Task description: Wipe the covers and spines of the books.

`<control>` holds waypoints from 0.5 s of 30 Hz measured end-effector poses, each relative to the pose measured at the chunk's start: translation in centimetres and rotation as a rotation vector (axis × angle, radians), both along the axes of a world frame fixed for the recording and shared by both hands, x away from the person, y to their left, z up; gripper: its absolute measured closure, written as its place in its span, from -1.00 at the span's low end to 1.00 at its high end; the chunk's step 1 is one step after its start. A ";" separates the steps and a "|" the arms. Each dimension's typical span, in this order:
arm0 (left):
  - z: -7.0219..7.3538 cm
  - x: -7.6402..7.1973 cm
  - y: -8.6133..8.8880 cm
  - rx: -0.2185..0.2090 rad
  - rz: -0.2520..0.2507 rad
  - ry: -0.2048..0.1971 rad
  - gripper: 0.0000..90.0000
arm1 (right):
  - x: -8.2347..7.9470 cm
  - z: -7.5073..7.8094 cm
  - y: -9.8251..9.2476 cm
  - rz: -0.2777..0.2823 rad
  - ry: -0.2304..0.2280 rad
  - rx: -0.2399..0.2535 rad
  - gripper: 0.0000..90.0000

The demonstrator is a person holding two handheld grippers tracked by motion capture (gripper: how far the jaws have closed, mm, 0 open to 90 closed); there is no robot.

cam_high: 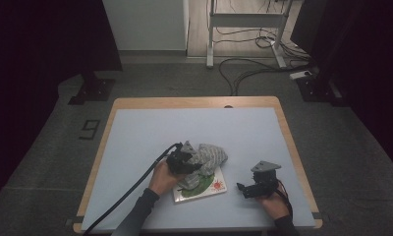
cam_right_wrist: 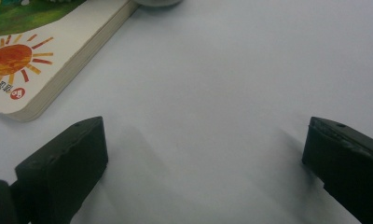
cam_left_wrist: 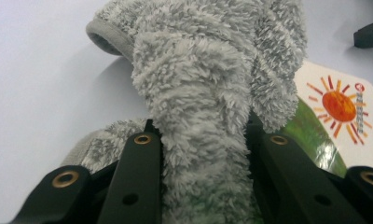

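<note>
Both hands at near edge; left gripper clamped, right gripper wide.

Left hand carries the left gripper, jaws pinched on a fold of grey fleece bunched between them; right hand holds the right gripper low, jaws spread well apart with nothing between.

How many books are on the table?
1. The book, with a sun on its cover, lies flat near the front of the table, partly under the fluffy grey cloth. The cloth could hide something more beneath it.
</note>
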State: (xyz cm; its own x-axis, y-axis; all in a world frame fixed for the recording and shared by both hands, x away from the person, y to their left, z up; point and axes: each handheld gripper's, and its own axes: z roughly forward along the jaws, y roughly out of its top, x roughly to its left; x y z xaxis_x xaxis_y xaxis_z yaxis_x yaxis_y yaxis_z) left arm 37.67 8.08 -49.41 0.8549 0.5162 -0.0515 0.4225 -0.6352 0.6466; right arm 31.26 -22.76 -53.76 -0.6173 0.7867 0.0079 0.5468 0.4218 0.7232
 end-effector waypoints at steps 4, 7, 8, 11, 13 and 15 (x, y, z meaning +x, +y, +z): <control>0.0 0.3 -1.0 0.001 -0.011 0.003 0.55 | 0.0 0.0 0.0 -0.001 0.000 0.001 -1.00; 0.0 0.6 -1.8 0.004 -0.021 0.005 0.55 | 0.0 0.0 0.0 -0.001 0.000 0.001 -1.00; -0.1 0.7 -2.1 0.005 -0.025 0.003 0.55 | 0.0 0.0 0.0 -0.002 0.000 0.001 -1.00; -0.1 0.9 -2.7 0.004 -0.031 0.005 0.55 | 0.0 0.0 0.0 -0.001 0.000 0.001 -1.00; -0.1 1.0 -3.2 0.001 -0.032 0.008 0.55 | 0.0 0.0 0.0 -0.002 0.000 0.001 -1.00; -0.2 1.2 -3.7 -0.002 -0.037 0.009 0.55 | 0.0 0.0 0.0 0.000 0.000 0.000 -1.00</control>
